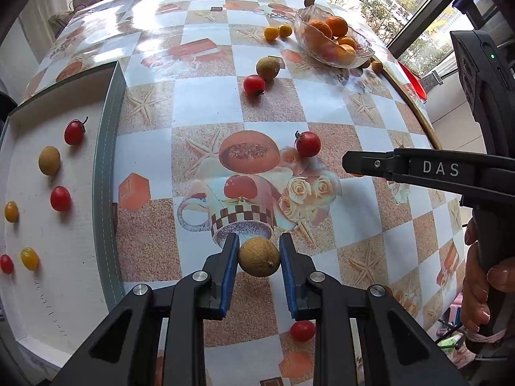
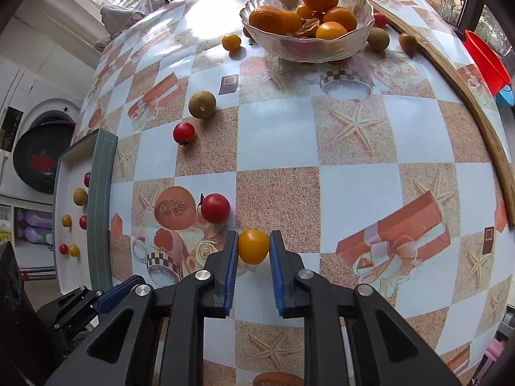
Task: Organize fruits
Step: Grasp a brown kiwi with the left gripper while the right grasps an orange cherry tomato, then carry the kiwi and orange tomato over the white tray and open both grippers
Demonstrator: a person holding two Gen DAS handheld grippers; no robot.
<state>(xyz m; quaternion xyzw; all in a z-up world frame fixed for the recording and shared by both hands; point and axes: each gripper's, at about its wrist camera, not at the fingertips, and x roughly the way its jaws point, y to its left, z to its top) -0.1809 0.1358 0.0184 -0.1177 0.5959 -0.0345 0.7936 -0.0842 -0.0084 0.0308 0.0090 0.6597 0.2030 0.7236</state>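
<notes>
My left gripper [image 1: 259, 241] is shut on a tan longan [image 1: 259, 256] just above the table. My right gripper [image 2: 254, 238] is shut on a yellow cherry tomato [image 2: 253, 246]; one of its fingers [image 1: 367, 164] shows in the left wrist view. A white tray [image 1: 80, 225] with a grey rim at the left holds several cherry tomatoes and a longan [image 1: 49, 160]; it also shows in the right wrist view [image 2: 101, 173]. Red tomatoes [image 1: 308, 143] [image 1: 254, 85] [image 1: 302, 330] and a longan [image 1: 267, 68] lie loose on the table.
A glass bowl [image 2: 360, 41] of oranges stands at the far side, with small fruits around it [image 2: 231, 42] [image 2: 378, 38]. The table's wooden edge [image 2: 476, 103] curves at the right; a red bucket [image 2: 486, 61] is beyond it.
</notes>
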